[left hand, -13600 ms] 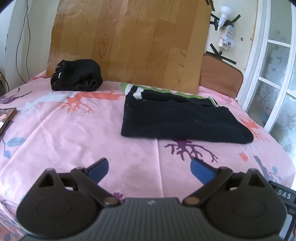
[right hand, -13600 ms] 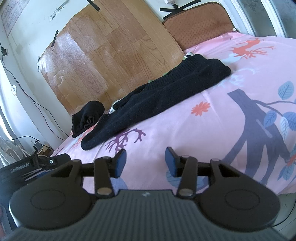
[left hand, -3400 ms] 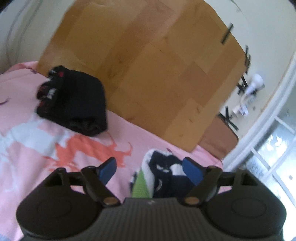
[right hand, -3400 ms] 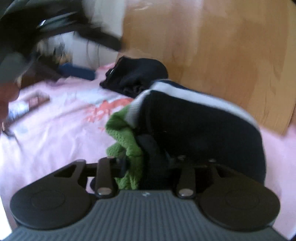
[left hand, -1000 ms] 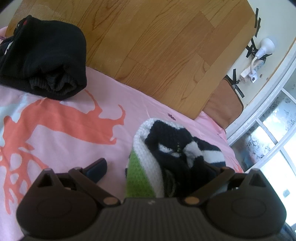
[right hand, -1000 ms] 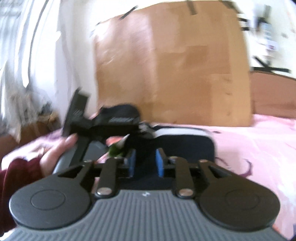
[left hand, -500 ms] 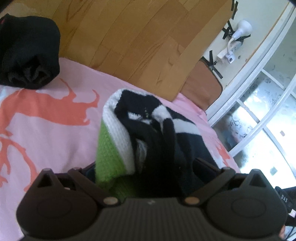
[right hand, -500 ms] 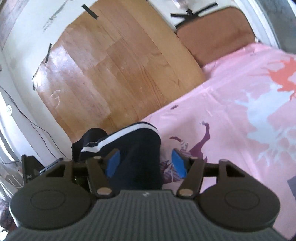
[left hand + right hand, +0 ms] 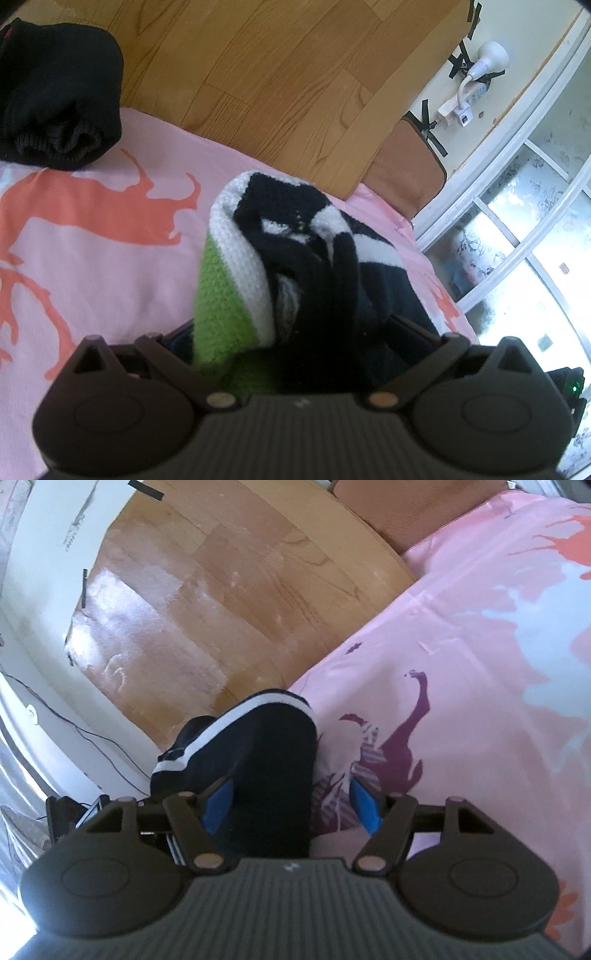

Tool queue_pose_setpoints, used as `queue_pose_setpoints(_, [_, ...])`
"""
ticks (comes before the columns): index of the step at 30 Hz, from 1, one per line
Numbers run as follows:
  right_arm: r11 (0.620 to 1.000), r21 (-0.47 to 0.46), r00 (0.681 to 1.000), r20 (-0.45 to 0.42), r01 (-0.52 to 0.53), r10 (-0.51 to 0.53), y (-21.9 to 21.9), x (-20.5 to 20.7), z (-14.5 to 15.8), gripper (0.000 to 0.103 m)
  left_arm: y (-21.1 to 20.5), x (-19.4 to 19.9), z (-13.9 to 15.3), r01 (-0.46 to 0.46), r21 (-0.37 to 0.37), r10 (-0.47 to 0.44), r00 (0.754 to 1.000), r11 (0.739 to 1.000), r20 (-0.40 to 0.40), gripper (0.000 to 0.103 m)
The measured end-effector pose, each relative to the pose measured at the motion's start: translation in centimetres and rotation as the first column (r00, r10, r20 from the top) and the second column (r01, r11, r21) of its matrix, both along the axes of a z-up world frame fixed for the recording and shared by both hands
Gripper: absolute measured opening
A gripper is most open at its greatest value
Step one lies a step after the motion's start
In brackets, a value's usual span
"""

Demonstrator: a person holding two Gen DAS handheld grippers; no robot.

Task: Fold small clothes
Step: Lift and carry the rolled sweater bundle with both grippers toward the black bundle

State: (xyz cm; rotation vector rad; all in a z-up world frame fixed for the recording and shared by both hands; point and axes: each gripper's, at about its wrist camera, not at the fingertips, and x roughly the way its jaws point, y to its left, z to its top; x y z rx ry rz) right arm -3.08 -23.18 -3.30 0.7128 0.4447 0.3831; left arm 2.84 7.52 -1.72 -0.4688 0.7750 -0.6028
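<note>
Nothing readable is showing anywhere I'm looking: no words, brand names or numbers on the folded clothes, the pink bedsheet (image 9: pixel 92 266), the wooden board (image 9: pixel 207 602) or the wall.

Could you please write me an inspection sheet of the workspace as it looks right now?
Surface: pink printed bedsheet.
Job's things: striped knit garment, bunched; folded black garment near the wooden board.
Clutter: nothing seen.
Grippers: left claw has the striped garment between its fingers, grip unclear; right claw opening, garment between its fingers, right pad clear.
Cables: black wire on the wall; taped lamp cord.
Surroundings: window, brown cushion.
</note>
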Motion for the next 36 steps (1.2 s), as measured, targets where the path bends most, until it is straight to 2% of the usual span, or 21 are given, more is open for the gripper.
queue_pose_setpoints(6, [0.996,0.083,1.000,0.023,-0.009,0.007,-1.2,-0.5,-0.4,0.072,-0.3,-0.1,0.1,0.001,0.015,-0.001,1.000,1.000,0.005,0.103])
queue_pose_setpoints(15, [1.000,0.018,1.000,0.010,-0.002,0.002,-0.4,-0.2,-0.1,0.072,-0.5,-0.2,0.2,0.001,0.026,-0.001,1.000,1.000,0.008,0.103])
queue_pose_setpoints(36, [1.000,-0.008,1.000,0.006,0.001,-0.001,-0.2,0.0,-0.1,0.072,-0.7,-0.2,0.2,0.003,0.045,-0.003,1.000,0.999,0.013,0.103])
